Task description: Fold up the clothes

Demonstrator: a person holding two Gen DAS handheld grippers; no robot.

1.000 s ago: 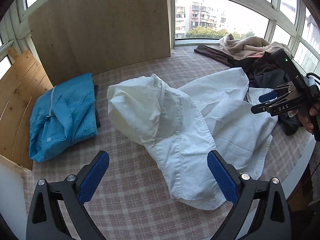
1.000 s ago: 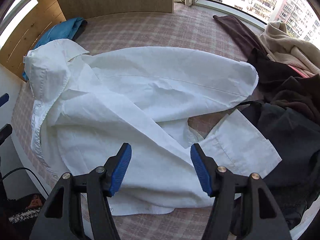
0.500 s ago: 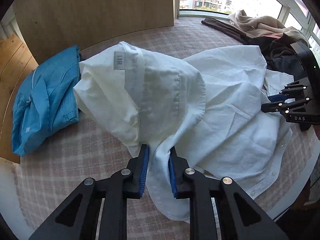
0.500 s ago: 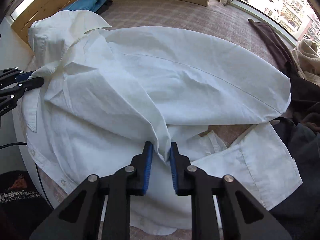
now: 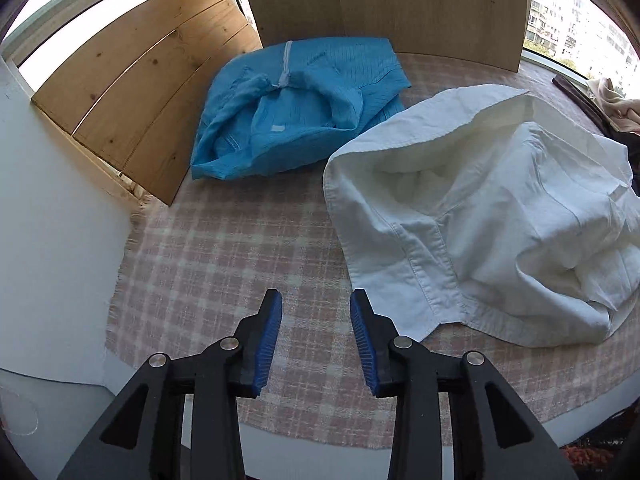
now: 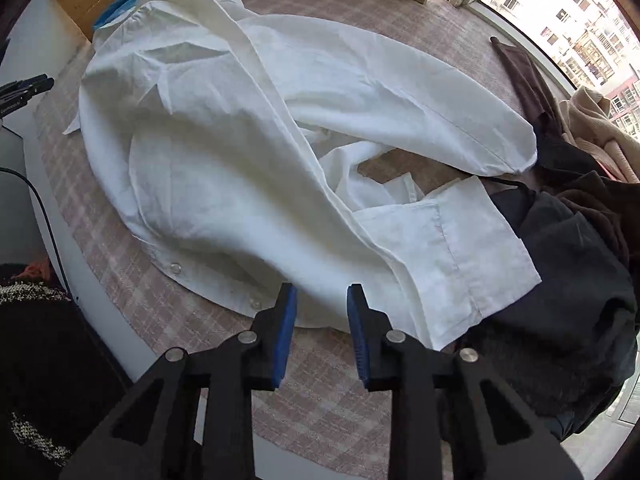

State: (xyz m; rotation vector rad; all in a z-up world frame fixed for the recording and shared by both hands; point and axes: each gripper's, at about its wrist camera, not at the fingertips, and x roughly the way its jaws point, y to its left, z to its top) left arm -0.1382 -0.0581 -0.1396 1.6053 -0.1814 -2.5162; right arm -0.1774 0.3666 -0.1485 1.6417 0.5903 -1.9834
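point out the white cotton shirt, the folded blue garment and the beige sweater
white cotton shirt [image 6: 248, 128], right wrist view, on its back panel
folded blue garment [image 5: 300, 120], left wrist view, centre
beige sweater [image 6: 588, 120], right wrist view, on its folds

Left gripper [image 5: 316, 312]: you hold it low and pointing forward, its jaws parted with a clear gap between the blue pads [image 5: 267, 344]; nothing sits between them.
Left gripper from the other side: its black fingertips [image 6: 30, 84] poke in at the left edge of your right wrist view, too little showing there to judge the gap.
Right gripper [image 6: 321, 306]: you hold it angled down and forward, jaws parted about as wide as the left; the pads [image 6: 283, 338] grip nothing.
Your hands: out of view in both cameras.
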